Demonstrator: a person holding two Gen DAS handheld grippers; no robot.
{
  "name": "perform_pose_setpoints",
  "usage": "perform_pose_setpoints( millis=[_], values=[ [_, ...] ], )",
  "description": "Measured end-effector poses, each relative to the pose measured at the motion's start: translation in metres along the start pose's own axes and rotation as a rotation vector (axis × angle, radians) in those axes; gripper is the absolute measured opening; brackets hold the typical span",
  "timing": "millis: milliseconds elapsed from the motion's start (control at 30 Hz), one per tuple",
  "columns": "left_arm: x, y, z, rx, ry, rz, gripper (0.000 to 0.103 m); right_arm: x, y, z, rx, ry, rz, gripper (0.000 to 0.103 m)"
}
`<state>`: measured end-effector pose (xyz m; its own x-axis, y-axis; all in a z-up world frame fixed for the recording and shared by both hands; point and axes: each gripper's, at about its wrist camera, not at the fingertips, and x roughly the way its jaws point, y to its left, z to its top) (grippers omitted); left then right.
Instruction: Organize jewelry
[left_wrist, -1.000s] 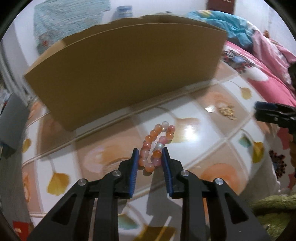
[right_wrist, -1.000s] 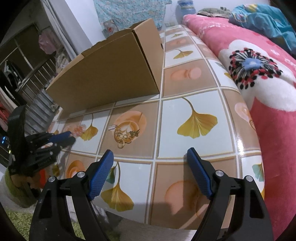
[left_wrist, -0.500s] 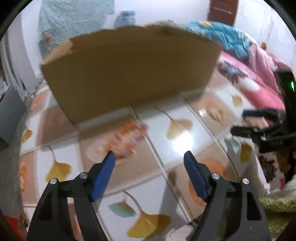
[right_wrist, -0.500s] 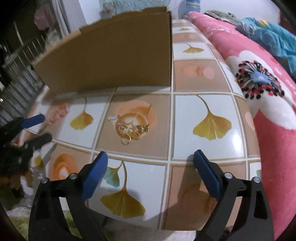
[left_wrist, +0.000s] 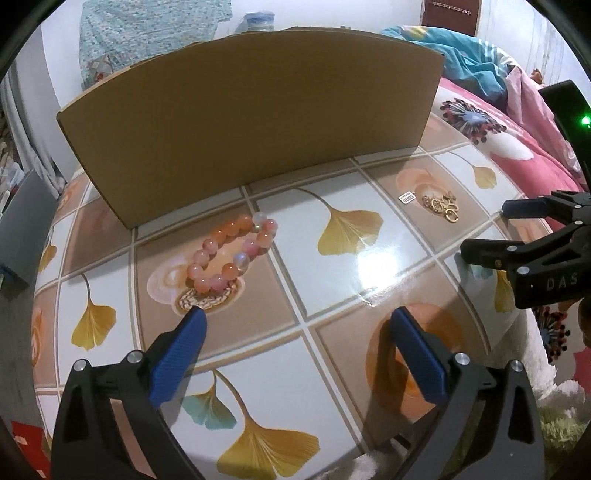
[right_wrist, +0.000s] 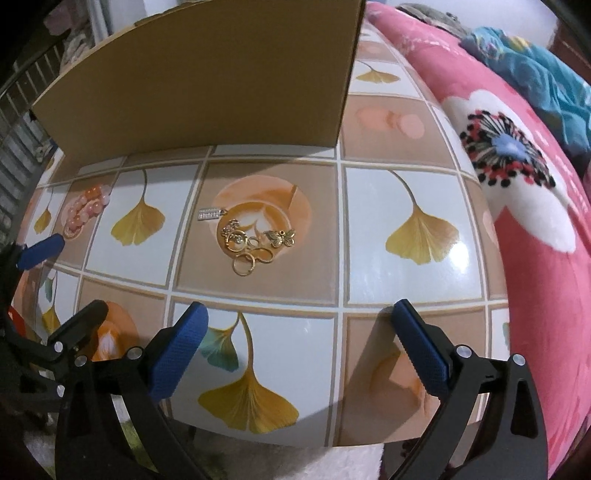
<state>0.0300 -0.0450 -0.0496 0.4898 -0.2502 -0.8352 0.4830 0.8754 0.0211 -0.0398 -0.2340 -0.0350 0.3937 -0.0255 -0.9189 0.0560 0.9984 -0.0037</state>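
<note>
A pink and orange bead bracelet (left_wrist: 236, 256) lies on the tiled table just ahead of my left gripper (left_wrist: 295, 319), which is open and empty. The bracelet also shows far left in the right wrist view (right_wrist: 84, 213). A pile of small gold rings and charms (right_wrist: 255, 245) with a small silver tag (right_wrist: 209, 214) lies ahead of my right gripper (right_wrist: 300, 315), which is open and empty. The gold pile shows at the right in the left wrist view (left_wrist: 441, 207), near the right gripper (left_wrist: 517, 236).
A long brown cardboard box (left_wrist: 255, 122) stands along the back of the table (left_wrist: 369, 258). A pink flowered blanket (right_wrist: 517, 177) lies along the table's right side. The left gripper's blue tip (right_wrist: 40, 249) shows at the left edge.
My left gripper let go of the bead bracelet, opened wide and drew back. The bracelet now lies on the table. My right gripper moved in toward the gold pile.
</note>
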Motion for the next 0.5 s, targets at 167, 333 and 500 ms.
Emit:
perform_pose_setpoints(
  millis=[167,333,500],
  values=[
    [-0.0008,0.0002,-0.001,-0.014,0.007,0.009,0.098,0.0019,-0.0011,0.0054,-0.008,0.004,0.003,0.095],
    [-0.0028,0.0029,-0.0022,-0.021,0.02,0.014,0.098,0.0045,-0.0019,0.0081,-0.006,0.015,0.003,0.095],
    [-0.0023,0.0025,-0.0012,-0.024,0.027,0.015,0.098,0.0047,-0.0025,0.0087,-0.009,0.008,0.004,0.095]
  ],
)
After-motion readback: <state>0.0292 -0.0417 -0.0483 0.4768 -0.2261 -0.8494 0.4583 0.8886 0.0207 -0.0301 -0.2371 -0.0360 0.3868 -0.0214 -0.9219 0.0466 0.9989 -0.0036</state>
